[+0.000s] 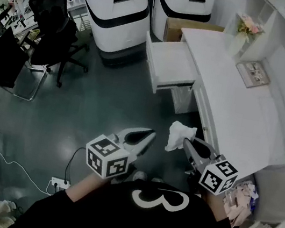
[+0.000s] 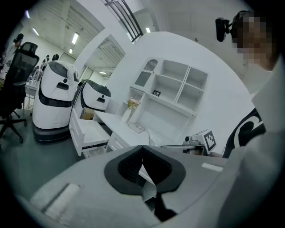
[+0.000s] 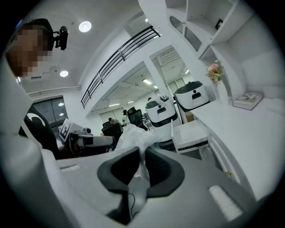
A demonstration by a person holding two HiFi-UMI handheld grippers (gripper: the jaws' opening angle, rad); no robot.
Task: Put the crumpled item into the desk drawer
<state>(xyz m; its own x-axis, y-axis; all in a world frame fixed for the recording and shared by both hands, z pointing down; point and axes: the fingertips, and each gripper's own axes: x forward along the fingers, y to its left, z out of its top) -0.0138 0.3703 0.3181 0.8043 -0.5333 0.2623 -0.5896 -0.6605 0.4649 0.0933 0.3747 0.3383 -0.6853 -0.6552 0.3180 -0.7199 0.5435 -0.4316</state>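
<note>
**Wad clamped in R gripper, drawer open ahead**

Grey-green floor [image 1: 105,109] fills most of the head view, w/ a white desk [image 1: 241,109] curving down the right side. White shelves [image 2: 173,89] stand on the desk's back edge.

Two big white machines [image 1: 117,10] stand side by side past the desk's far end. A black chair [image 1: 58,36] sits to their left.

The drawer [image 1: 170,66] is pulled out from the far part of the desk, its white bottom showing. A brown box [image 1: 187,28] sits just beyond it, between the right-hand machine & the desk end.

On the desktop lie a flat book [image 1: 253,74] and, farther along, flowers [image 1: 247,26].

Both grippers are low in the head view, side by side over the floor, in front of the person's black shirt [image 1: 157,217].

- **L gripper** [image 1: 151,134]: jaw tips closed together, empty.
- **R gripper** [image 1: 186,142]: clenched on the wad [image 1: 181,134], a white crumpled lump that sticks out past the jaw tips.

The wad hangs over the floor, near the desk front and well apart from the drawer.

A power strip [image 1: 59,183] w/ cable lies on the floor, left of the person.
</note>
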